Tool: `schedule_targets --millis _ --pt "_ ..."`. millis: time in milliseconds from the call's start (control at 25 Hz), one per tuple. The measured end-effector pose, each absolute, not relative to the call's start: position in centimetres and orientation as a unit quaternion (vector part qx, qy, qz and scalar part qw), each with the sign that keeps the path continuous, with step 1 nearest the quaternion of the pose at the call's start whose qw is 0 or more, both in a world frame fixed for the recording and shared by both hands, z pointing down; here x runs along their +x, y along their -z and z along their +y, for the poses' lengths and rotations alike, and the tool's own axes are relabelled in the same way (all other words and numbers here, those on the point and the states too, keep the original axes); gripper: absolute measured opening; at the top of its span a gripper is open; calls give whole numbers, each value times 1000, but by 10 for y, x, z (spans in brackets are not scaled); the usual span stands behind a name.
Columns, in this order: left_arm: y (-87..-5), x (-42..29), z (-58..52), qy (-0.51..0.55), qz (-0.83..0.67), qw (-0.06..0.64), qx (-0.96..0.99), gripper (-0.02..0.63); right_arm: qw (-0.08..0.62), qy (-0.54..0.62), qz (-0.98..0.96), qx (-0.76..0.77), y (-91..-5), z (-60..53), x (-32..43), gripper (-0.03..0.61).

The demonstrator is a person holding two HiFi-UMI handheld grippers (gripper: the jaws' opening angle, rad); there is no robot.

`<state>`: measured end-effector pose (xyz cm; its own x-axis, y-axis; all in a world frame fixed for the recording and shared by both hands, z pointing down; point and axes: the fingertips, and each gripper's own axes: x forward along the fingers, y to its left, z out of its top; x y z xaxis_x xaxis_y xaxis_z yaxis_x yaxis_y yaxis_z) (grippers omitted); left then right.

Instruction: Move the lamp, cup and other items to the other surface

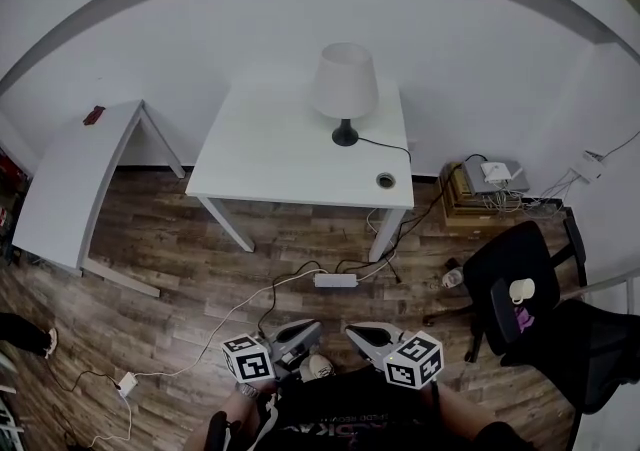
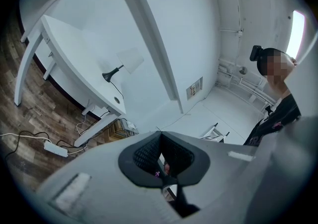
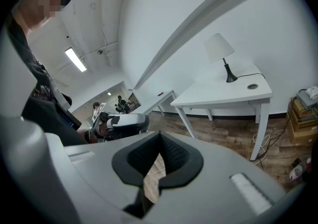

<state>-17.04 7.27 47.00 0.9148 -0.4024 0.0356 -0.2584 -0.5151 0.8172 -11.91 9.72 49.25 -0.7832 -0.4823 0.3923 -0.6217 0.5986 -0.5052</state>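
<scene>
White table (image 1: 290,154) at 12 o'clock, black chair (image 1: 500,264) at 4 o'clock, lamp (image 1: 345,89) upright on the table's far side, left gripper (image 1: 312,329) at 6 o'clock, jaws together, empty, right gripper (image 1: 352,331) beside it, jaws closed on nothing, cup (image 1: 522,290) on the chair seat
</scene>
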Motion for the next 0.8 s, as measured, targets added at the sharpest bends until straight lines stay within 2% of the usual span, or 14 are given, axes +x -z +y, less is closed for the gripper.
schedule_targets --millis 800 --pt "-465 -169 85 101 -167 451 871 -3 115 -311 -896 297 -490 102 -128 5"
